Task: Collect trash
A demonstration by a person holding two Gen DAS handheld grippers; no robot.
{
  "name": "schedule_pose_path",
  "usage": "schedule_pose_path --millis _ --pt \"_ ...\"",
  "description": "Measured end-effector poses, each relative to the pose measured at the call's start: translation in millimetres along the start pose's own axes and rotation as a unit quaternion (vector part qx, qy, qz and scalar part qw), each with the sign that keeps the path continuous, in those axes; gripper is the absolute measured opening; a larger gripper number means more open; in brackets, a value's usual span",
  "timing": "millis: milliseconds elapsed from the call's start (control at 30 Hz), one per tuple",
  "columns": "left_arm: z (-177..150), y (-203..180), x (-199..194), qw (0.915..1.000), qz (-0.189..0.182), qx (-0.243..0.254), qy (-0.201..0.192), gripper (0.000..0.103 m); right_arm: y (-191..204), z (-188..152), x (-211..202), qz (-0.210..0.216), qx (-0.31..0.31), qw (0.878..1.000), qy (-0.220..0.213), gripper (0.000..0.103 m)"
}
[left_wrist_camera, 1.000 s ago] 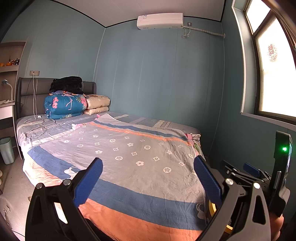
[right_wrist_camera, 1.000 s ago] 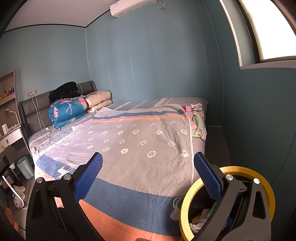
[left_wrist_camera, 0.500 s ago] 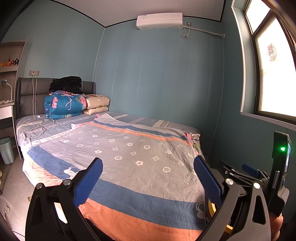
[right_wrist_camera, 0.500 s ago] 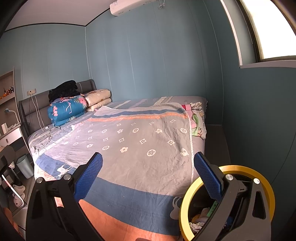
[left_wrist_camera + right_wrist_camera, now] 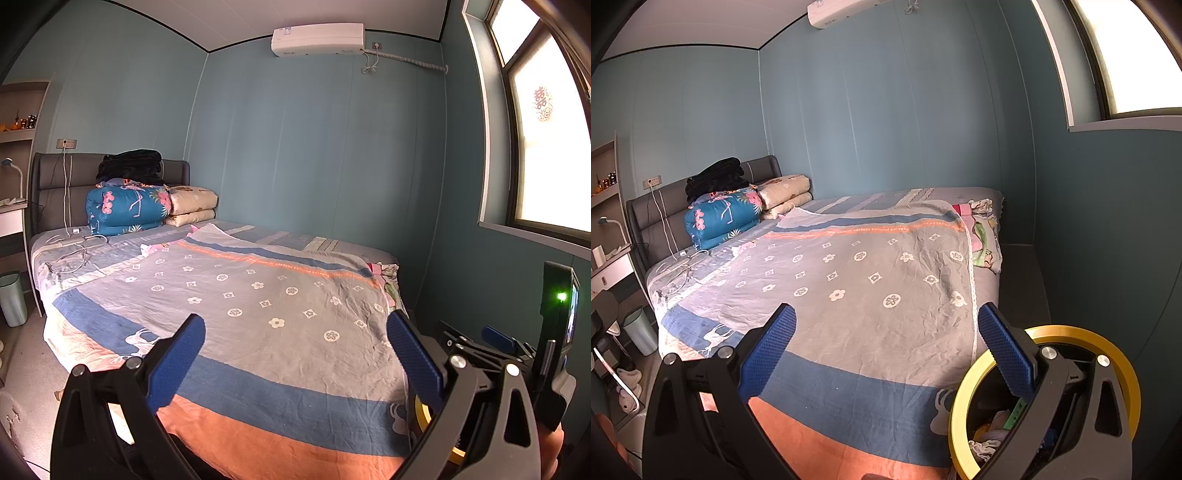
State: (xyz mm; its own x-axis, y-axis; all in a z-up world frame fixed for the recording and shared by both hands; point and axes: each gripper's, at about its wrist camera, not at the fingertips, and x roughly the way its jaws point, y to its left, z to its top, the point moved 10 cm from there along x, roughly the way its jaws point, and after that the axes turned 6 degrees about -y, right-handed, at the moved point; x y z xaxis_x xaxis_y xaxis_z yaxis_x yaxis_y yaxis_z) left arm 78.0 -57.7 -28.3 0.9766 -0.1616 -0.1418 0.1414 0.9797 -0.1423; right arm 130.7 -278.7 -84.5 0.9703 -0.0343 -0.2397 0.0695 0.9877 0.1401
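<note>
The bed [image 5: 849,295] fills both views, spread with a patterned quilt [image 5: 258,314] that lies rumpled but bare of obvious litter. No piece of trash can be made out on it, so a grab made here would likely catch only fabric and drag the quilt. White charging cables [image 5: 74,251] lie loose near the headboard and could be mistaken for rubbish or snagged. A crumpled bundle of cloth [image 5: 982,236] at the far edge of the bed could likewise be taken wrongly.

The yellow-rimmed trash bin [image 5: 1108,354] stands on the floor just beside the bed's near corner, low at the right of the right wrist view. It is dark inside and is already seen to hold crumpled paper and coloured scraps; being light, it may be tipped by a careless knock.

The right claw [image 5: 886,354] is spread wide and holds nothing; the left claw [image 5: 295,362] is equally wide and empty
</note>
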Motion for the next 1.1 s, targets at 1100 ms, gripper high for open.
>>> schedule_pose_path --millis 1100 --pt "-7.8 -3.2 2.6 0.9999 -0.005 -0.002 0.010 0.095 -0.3 -8.4 0.0 -0.003 0.004 1.000 0.007 0.095"
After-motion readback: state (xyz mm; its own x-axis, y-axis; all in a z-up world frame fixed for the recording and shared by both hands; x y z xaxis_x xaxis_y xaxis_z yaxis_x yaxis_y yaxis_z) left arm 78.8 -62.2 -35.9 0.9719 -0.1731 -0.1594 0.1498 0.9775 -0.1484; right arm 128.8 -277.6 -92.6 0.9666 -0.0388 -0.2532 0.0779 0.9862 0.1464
